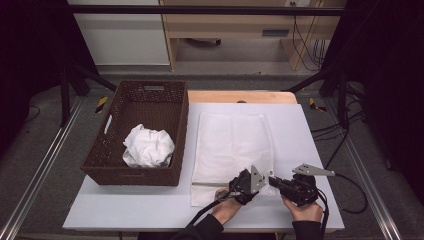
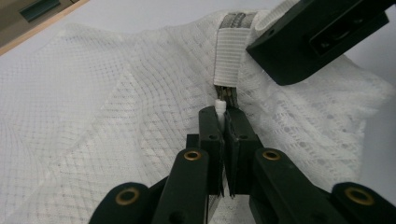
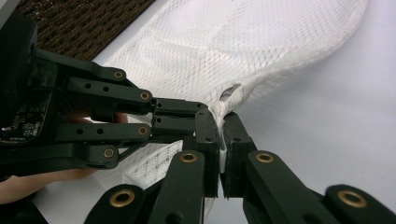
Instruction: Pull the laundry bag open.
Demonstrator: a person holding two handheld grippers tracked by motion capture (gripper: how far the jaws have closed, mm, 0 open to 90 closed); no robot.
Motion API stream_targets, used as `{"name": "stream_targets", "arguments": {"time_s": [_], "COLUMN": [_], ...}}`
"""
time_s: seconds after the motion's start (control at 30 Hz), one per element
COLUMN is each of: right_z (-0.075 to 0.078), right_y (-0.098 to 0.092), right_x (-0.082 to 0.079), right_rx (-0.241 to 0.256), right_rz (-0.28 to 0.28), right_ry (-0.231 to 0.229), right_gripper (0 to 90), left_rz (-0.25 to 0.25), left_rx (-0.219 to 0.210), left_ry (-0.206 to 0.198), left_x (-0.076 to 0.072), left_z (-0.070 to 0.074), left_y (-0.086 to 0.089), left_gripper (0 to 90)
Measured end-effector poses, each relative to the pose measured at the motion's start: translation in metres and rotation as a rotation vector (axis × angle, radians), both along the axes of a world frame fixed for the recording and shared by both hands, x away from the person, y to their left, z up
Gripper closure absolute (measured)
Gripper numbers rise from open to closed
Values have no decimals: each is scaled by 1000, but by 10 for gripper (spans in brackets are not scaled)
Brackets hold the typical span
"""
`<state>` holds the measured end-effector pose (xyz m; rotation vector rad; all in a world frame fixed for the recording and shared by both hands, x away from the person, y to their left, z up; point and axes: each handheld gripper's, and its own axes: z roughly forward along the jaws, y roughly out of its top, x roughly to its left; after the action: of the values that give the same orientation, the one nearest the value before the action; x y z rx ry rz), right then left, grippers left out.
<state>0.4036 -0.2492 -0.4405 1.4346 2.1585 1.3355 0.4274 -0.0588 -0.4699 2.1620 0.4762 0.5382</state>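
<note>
A white mesh bag lies flat on the white table, right of a brown wicker basket. At the bag's near edge my two grippers meet tip to tip. My left gripper is shut on a small white zip pull at the end of the zip, just below a ribbed white tab. My right gripper is shut on the bunched mesh edge of the bag, right beside the left gripper's fingers.
A crumpled white cloth lies inside the basket. A wooden board edge shows behind the table top. Cables trail off the table's right side. A metal frame and floor surround the table.
</note>
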Motion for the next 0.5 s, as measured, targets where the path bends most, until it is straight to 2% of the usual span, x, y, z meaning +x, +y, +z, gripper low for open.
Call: {"name": "stream_targets", "arguments": {"time_s": [0.5], "right_z": [1], "right_y": [0], "right_x": [0], "right_rx": [1], "right_rz": [-10], "right_ry": [7], "right_gripper": [880], "left_rz": [-8], "left_rx": [13], "left_ry": [-17], "left_x": [-4], "left_z": [-3], "left_y": [3], "left_gripper": [859]}}
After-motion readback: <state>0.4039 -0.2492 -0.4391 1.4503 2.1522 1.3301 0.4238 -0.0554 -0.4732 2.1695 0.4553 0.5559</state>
